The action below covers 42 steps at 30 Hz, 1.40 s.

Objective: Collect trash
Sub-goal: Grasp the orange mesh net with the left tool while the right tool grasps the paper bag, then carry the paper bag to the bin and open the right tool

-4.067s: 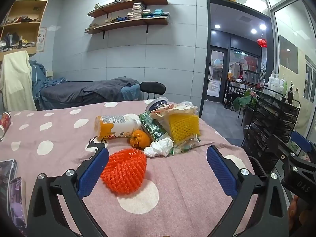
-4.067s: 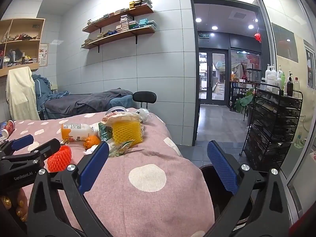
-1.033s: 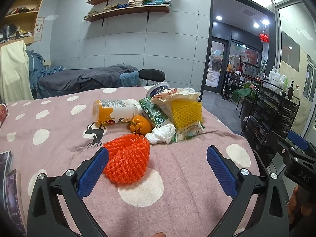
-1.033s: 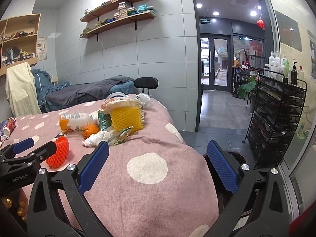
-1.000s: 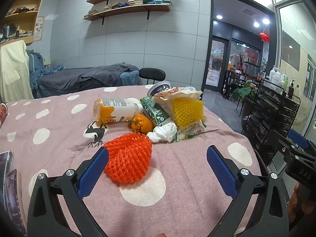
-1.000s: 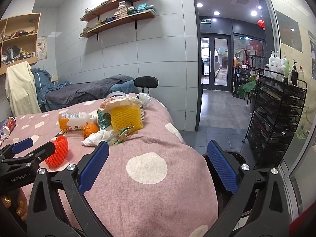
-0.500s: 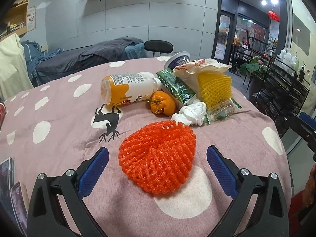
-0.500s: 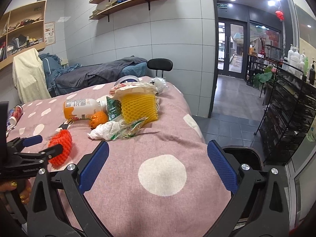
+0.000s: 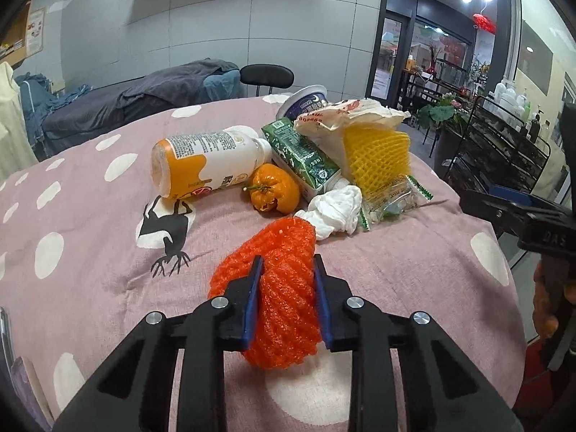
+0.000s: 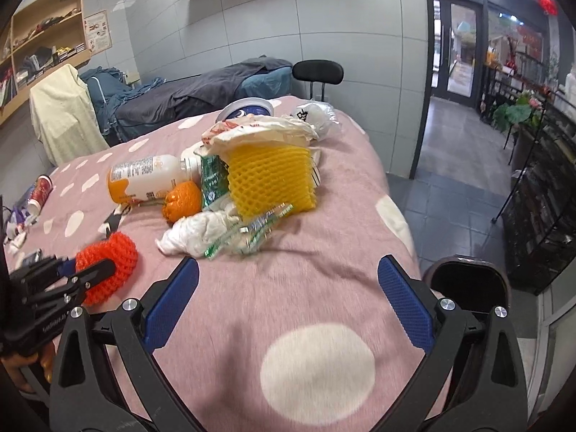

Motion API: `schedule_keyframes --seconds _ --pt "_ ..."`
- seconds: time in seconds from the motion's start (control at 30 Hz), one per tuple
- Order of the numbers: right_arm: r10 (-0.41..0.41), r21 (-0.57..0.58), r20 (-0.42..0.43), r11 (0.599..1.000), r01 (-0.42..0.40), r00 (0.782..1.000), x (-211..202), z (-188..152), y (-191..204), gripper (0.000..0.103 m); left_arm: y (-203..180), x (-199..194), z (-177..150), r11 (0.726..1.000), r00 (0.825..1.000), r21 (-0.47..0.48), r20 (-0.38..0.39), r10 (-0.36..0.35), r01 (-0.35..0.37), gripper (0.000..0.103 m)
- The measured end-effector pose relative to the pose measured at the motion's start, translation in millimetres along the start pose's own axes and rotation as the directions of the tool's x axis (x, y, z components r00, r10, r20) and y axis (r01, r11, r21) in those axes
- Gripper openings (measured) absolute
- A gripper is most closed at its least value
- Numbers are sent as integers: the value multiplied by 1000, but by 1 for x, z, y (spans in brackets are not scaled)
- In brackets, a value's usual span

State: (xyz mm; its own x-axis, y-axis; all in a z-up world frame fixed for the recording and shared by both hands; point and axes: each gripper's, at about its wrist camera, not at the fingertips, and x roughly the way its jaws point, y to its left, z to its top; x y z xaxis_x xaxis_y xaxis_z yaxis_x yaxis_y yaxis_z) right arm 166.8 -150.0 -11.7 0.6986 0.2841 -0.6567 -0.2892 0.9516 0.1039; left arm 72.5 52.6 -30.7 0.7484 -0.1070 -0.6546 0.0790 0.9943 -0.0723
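Closed now on the red foam fruit net (image 9: 284, 298), where half a second ago wide open around it: left gripper (image 9: 286, 304), squeezing the net just in front of the white crumpled tissue (image 9: 336, 210). First piece secured, likely ready for carrying to the dark bin (image 10: 468, 282) off the tablecloth (image 10: 316, 288) edge. Right gripper (image 10: 286, 304) spread open, empty, short of the tissue. Bin interior only partly visible; net's underside hidden by the fingers.
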Motion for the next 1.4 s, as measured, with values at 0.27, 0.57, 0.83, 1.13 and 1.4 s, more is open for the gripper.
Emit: schedule_keyframes --seconds 0.27,0.57,0.83,1.13,1.4 --pt "-19 -174 35 984 25 999 35 60 32 98 -4 -6 22 1000 998 5 52 -29 29 24" --pt "-220 -549 149 792 266 964 86 77 88 51 3 0 25 996 996 -59 55 -70 73 24" --pt "-132 -512 136 839 184 982 70 83 77 5 7 -2 19 994 996 -86 60 -69 74 24" --pt "-34 -333 194 938 99 980 -4 89 52 4 -10 -11 26 989 988 -68 96 -122 129 24" --pt "-82 -170 246 977 126 966 -56 67 5 4 -43 -14 31 978 972 -12 112 -207 209 24"
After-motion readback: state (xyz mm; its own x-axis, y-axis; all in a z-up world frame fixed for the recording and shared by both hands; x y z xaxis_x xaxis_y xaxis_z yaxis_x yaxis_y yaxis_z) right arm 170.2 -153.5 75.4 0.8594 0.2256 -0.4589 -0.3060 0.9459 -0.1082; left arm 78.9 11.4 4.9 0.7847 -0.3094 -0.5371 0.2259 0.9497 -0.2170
